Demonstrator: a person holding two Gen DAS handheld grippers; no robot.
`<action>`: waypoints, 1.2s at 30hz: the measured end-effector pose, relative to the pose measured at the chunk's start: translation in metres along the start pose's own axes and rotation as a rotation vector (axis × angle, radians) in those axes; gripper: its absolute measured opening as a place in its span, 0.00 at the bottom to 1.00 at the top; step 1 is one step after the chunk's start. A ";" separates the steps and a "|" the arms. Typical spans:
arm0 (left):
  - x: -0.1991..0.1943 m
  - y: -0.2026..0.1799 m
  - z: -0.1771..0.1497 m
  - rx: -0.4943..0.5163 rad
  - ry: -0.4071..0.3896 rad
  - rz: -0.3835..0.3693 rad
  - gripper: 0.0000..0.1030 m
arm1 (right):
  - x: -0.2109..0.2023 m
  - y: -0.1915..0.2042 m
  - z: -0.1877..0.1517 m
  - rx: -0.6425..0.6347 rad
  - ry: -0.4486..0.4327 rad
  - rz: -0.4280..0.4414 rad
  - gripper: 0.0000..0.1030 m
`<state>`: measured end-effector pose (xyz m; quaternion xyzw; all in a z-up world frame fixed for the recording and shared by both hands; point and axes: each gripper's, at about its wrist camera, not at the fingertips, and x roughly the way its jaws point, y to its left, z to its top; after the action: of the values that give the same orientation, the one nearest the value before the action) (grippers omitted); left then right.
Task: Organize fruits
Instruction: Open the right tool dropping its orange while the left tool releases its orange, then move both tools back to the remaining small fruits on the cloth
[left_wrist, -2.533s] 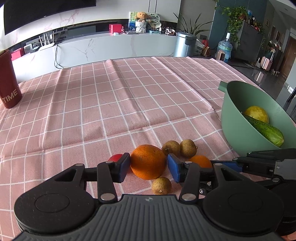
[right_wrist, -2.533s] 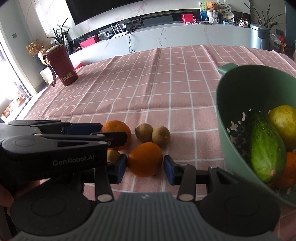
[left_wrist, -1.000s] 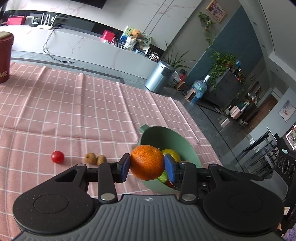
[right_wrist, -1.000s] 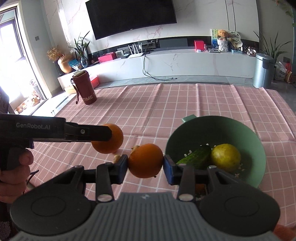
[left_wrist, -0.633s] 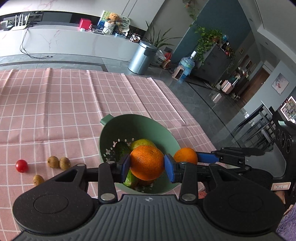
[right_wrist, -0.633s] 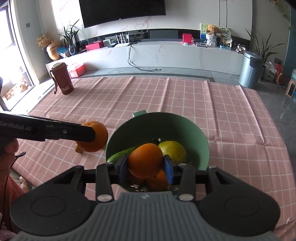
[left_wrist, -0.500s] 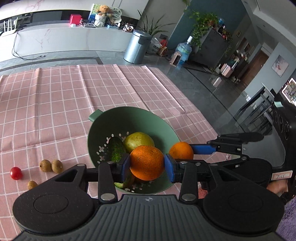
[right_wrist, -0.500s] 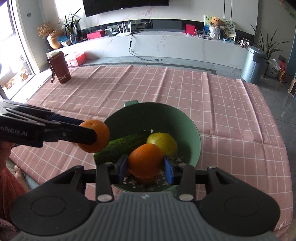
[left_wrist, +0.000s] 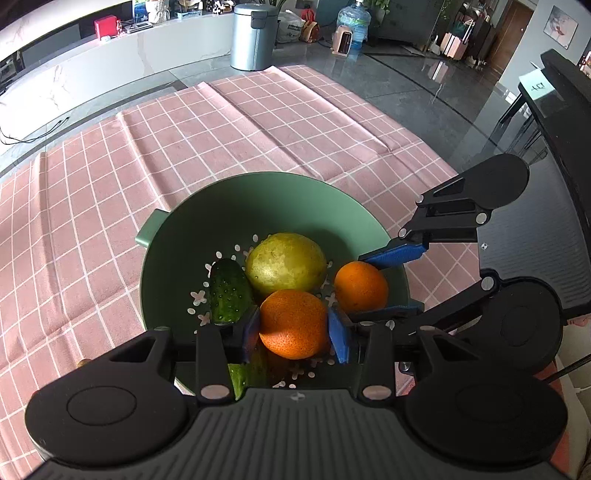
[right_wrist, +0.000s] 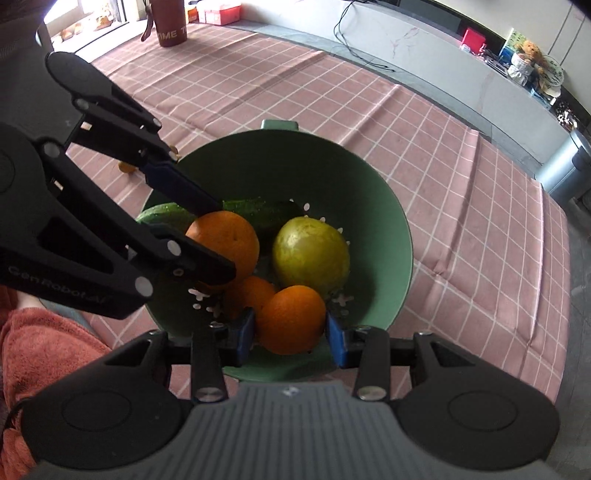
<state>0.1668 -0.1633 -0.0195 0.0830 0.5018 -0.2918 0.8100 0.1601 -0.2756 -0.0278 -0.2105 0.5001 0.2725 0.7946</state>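
A green colander bowl (left_wrist: 177, 229) (right_wrist: 388, 206) stands on the pink checked cloth. In it lie a yellow-green fruit (left_wrist: 286, 264) (right_wrist: 312, 254), a cucumber (left_wrist: 229, 291) (right_wrist: 258, 212) and a loose orange (right_wrist: 249, 295). My left gripper (left_wrist: 293, 325) (right_wrist: 221, 240) is shut on an orange (left_wrist: 293, 323) (right_wrist: 223, 245), held low over the bowl's near side. The right gripper (right_wrist: 291, 334) (left_wrist: 373, 284) is shut on a second orange (right_wrist: 291, 319) (left_wrist: 361, 285) just inside the rim. Both point steeply down, their oranges close together.
A small brown fruit (right_wrist: 125, 167) lies on the cloth left of the bowl, partly behind the left gripper. A dark red bottle (right_wrist: 170, 22) stands at the far corner. The table edge and dark floor (left_wrist: 424, 92) are close on the right. A red sleeve (right_wrist: 37, 350) is at lower left.
Both grippers have carried their oranges from the cloth to above the bowl, tipped downward and sunk toward it. The bowl now fills the middle of both views.
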 end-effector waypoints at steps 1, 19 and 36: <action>0.002 0.001 0.001 -0.003 0.006 -0.001 0.44 | 0.003 -0.001 0.001 -0.011 0.015 0.003 0.37; 0.007 -0.015 0.002 0.048 -0.005 0.077 0.53 | 0.027 -0.004 0.004 -0.088 0.118 0.020 0.40; -0.096 0.036 -0.044 -0.061 -0.280 0.198 0.57 | -0.054 0.036 0.016 0.159 -0.181 -0.154 0.68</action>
<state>0.1216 -0.0776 0.0362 0.0662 0.3820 -0.2040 0.8989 0.1281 -0.2505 0.0257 -0.1593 0.4288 0.1884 0.8691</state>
